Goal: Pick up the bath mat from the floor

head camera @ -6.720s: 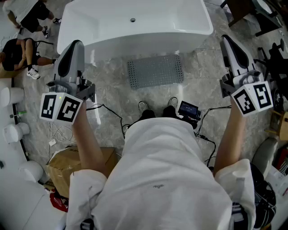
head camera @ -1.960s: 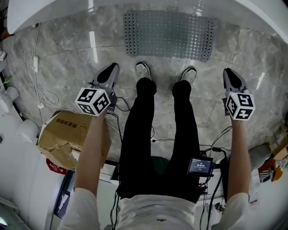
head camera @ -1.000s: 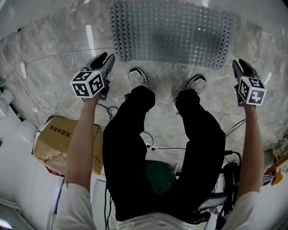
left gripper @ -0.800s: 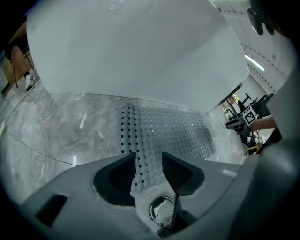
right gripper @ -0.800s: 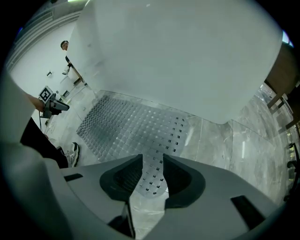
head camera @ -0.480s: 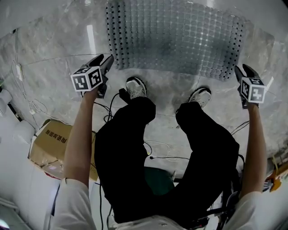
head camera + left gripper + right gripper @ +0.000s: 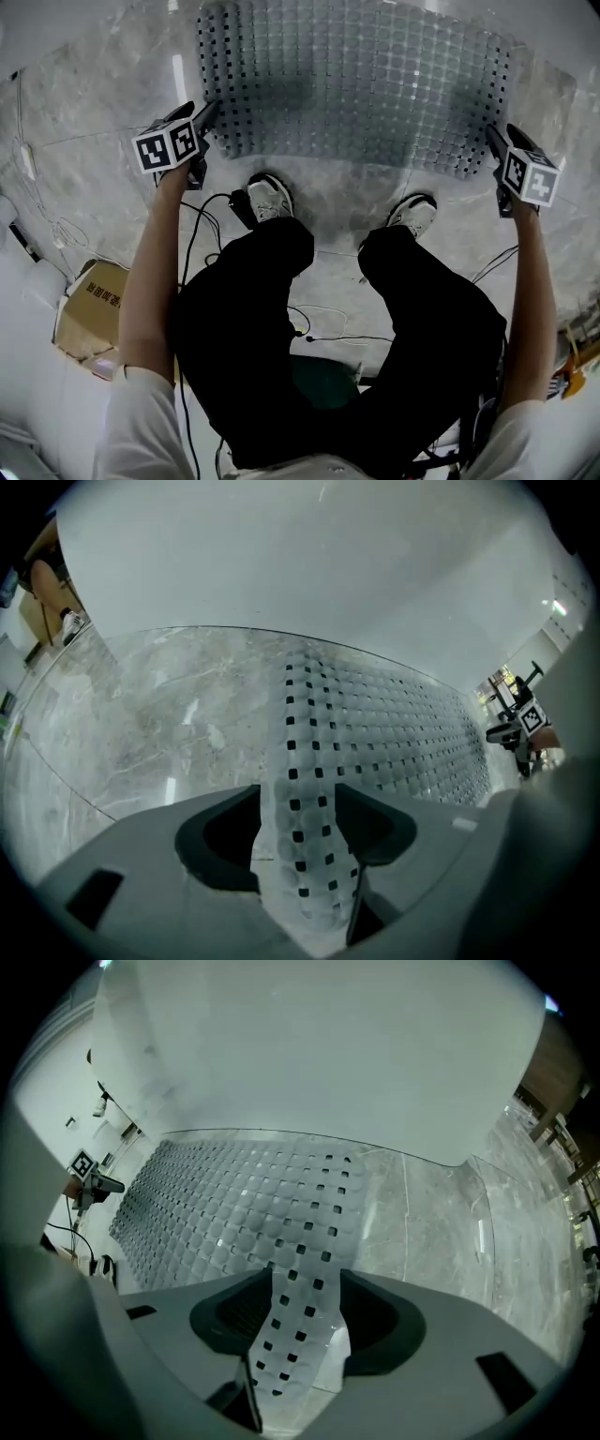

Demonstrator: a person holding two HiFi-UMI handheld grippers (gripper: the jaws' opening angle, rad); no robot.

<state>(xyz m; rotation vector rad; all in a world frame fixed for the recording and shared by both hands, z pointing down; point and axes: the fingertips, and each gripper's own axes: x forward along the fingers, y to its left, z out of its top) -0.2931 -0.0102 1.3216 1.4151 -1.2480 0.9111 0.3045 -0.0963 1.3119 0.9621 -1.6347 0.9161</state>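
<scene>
Fingers (image 7: pixel 220 841) on my left gripper (image 7: pixel 206 111) and right gripper (image 7: pixel 490 136) are opening around the bath mat (image 7: pixel 356 84) edges, nothing pinched yet; next I'd squeeze and lift.

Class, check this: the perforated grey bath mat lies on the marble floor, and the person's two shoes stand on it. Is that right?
No. The head view shows the left shoe and the right shoe on the marble floor, just short of the bath mat, not on it.

Left gripper (image 7: pixel 298 825), right gripper (image 7: pixel 306 1324): jaws opening, mat (image 7: pixel 356 84) between, seemingly unpressed.
</scene>
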